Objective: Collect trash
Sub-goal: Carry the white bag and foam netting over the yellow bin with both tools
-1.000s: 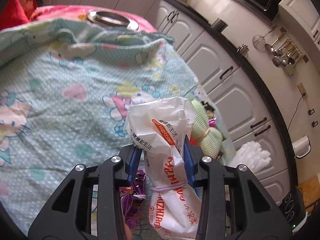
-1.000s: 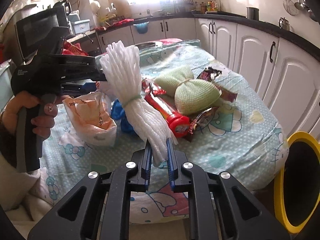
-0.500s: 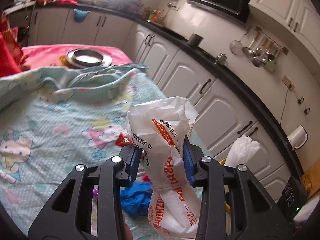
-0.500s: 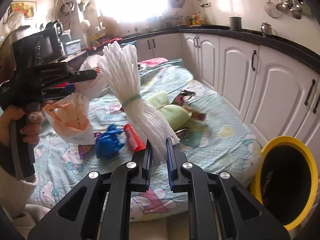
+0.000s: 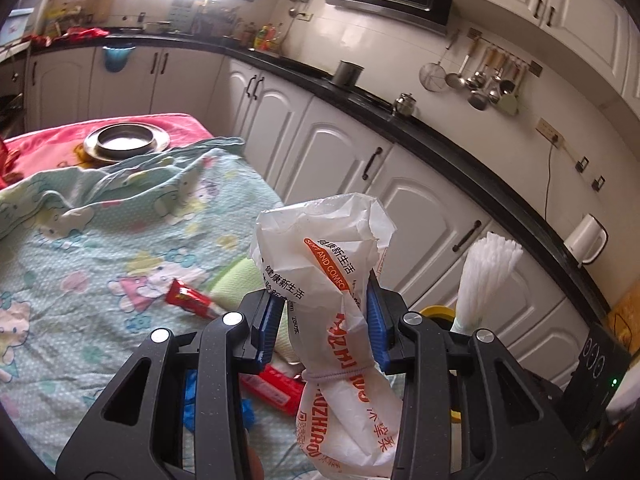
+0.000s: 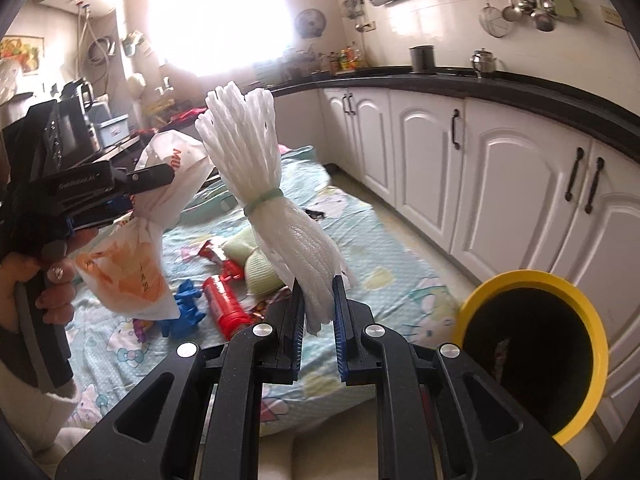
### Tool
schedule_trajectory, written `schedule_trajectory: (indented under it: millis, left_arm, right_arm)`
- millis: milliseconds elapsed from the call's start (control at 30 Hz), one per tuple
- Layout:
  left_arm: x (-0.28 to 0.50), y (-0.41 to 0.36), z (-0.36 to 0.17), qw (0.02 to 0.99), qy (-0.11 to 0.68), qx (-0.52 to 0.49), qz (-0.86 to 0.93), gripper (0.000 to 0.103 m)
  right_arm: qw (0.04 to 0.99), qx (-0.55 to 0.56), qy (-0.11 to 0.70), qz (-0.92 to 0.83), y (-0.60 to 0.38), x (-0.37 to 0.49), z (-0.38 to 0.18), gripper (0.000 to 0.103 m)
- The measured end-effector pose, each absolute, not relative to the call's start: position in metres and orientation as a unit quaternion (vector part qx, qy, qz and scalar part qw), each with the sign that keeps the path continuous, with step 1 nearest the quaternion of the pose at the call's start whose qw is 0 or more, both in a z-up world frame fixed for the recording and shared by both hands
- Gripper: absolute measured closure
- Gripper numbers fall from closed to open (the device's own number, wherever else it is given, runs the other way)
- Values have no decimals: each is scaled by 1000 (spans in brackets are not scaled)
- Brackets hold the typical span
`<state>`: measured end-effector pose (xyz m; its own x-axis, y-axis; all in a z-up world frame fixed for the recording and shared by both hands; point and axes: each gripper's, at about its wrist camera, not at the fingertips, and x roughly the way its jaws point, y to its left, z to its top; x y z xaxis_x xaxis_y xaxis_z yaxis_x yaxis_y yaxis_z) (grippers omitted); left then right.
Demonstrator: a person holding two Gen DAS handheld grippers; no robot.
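Note:
My left gripper (image 5: pixel 322 322) is shut on a white plastic bag (image 5: pixel 336 280) with orange print, tied at the middle and held up in the air above the table. The same bag (image 6: pixel 132 272) hangs at the left of the right wrist view under the left gripper (image 6: pixel 160 178). My right gripper (image 6: pixel 317 320) is shut on a white foam net bundle (image 6: pixel 276 208) bound with a green band, lifted clear of the table. That bundle's top (image 5: pixel 490 264) shows at the right in the left wrist view. A yellow-rimmed black bin (image 6: pixel 532 344) stands low at the right.
On the cartoon-print cloth (image 6: pixel 380 248) lie a red tube (image 6: pixel 222 306), a blue glove (image 6: pixel 186 308), a pale green foam pouch (image 6: pixel 256 268) and wrappers. A metal dish (image 5: pixel 124 142) sits on the far pink cloth. White cabinets (image 6: pixel 500 184) line the right side.
Both grippers have risen and swung right, away from the table, each keeping its load. The yellow bin has come fully into the right wrist view; the trash on the cloth has dropped lower and left.

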<state>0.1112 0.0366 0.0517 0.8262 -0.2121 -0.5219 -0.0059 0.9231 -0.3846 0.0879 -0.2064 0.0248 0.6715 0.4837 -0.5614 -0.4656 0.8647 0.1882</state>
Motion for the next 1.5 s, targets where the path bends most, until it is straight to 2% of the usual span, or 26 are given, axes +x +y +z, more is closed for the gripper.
schedule_trajectory:
  millis: [967,1500]
  left_arm:
    - [138,-74,45,941,284,-125,-131,73]
    - [166,-153,17,937,298,-76,-167,73]
  right_arm:
    - [938,62,316,129,-311,93,13,90]
    - [931,103,348,41,-373,96,-15,90]
